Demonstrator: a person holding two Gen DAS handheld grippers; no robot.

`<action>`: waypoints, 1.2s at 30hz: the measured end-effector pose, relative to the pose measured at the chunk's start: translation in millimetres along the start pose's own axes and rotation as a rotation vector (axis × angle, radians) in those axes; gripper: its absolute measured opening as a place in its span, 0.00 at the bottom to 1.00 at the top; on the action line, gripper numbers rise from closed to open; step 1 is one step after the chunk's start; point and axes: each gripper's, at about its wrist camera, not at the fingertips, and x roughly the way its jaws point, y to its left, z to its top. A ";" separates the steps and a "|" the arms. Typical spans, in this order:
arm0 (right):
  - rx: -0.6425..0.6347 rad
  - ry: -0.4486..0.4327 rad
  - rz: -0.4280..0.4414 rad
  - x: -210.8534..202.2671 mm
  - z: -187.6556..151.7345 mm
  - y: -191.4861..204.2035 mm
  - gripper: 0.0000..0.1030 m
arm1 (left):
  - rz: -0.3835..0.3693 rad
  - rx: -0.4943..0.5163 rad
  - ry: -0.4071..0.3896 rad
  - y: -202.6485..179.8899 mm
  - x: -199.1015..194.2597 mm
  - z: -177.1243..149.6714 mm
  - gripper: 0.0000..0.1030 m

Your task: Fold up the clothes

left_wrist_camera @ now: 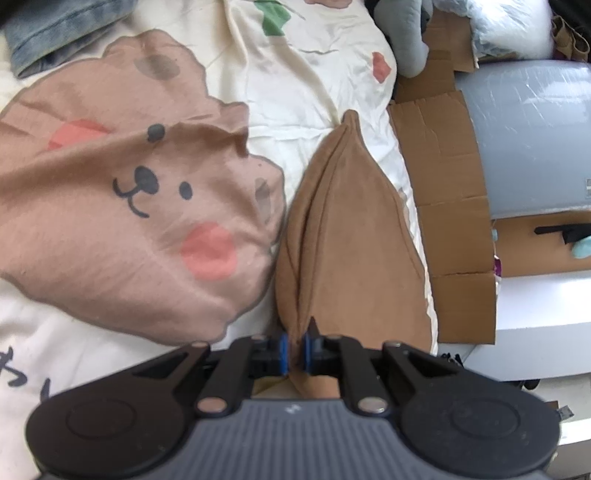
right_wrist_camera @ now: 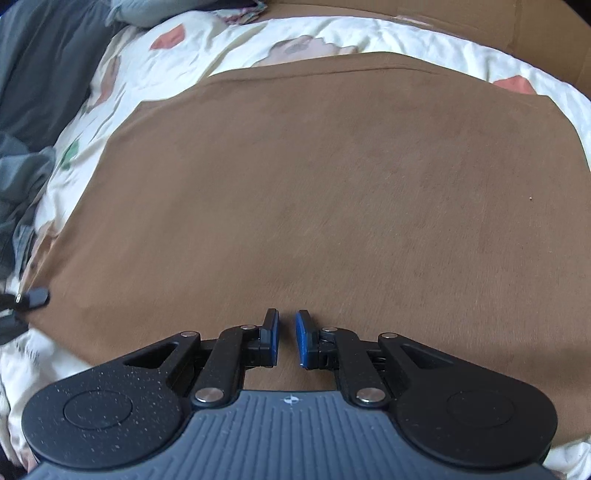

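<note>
Bed with a cream quilt (left_wrist_camera: 325, 92) printed with a big brown bear face (left_wrist_camera: 140, 192), cardboard (left_wrist_camera: 443, 177) along its far edge, jeans (left_wrist_camera: 55, 29) off in the corner beyond the bear.

My left gripper (left_wrist_camera: 296, 350): jaws pinched together on a bunched edge of the brown garment (left_wrist_camera: 351, 229), cloth squeezed between the blue pads. From there the garment rises in a ridge away from me, lifted and gathered, ending in a point. It sits just beside the bear face, between the bear and the cardboard.

My right gripper (right_wrist_camera: 287, 338): jaws a narrow gap apart, nothing between them that I can see, pointing steeply down over the flat brown garment (right_wrist_camera: 314, 192). Whether the tips touch the cloth I cannot tell. Here the garment lies spread smooth over the quilt (right_wrist_camera: 155, 70), grey clothes (right_wrist_camera: 33, 92) heaped past its left edge.

Risks, my guess:
- Left grip is on a thin bunch; a hard pull could slip it out or grab only one layer, so the fold goes crooked.
- Right jaws closing on flat cloth may also catch the quilt underneath and drag the bedding.
- Lifting left while right does not pin would slide the whole garment toward the cardboard edge.
</note>
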 end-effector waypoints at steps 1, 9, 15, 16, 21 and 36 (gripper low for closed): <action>0.021 -0.008 0.008 1.3 1.2 -2.8 0.15 | -0.001 -0.001 0.000 0.3 0.0 -0.2 0.08; 0.059 -0.055 -0.005 15.8 23.2 -9.3 0.15 | -0.001 -0.015 -0.006 5.0 0.6 -1.3 0.09; 0.050 -0.078 -0.021 26.9 46.0 -7.6 0.15 | 0.001 -0.034 -0.001 11.0 2.6 -2.1 0.09; 0.047 -0.081 -0.022 29.2 50.2 -7.1 0.15 | 0.002 -0.035 0.001 11.6 2.4 -2.4 0.09; 0.046 -0.102 -0.025 41.0 70.4 -6.4 0.14 | -0.001 -0.036 0.004 13.6 1.2 -2.7 0.09; 0.088 -0.207 -0.082 67.2 132.0 -10.9 0.13 | -0.010 -0.041 0.008 16.7 0.7 -2.3 0.09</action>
